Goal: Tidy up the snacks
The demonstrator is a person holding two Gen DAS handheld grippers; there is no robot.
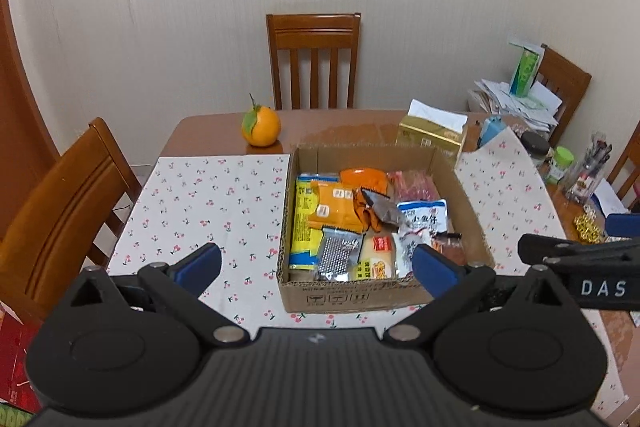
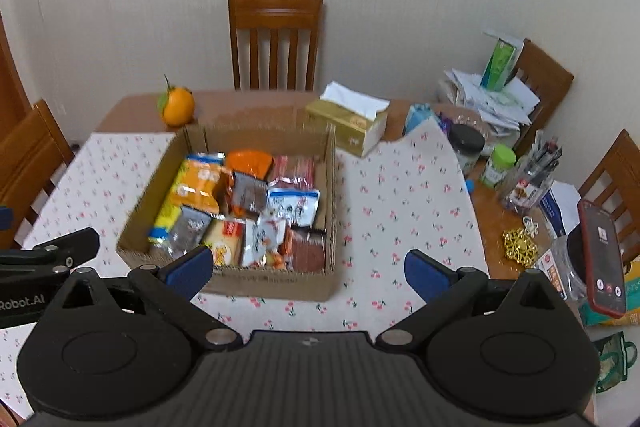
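Left gripper (image 1: 318, 265) closest, blue fingers wide apart, nothing between, hanging above near edge of cardboard box (image 1: 352, 293). Right gripper (image 2: 308, 269) same: fingers wide apart, nothing held, just right of box front. Snack packs (image 1: 360, 223) all lie inside box, packed close. Box sits on cherry cloth (image 1: 208, 203). Orange (image 1: 261, 127) behind box, left corner. Tissue box (image 1: 434, 137) behind box, right corner. Phone (image 2: 604, 263) far right of box.
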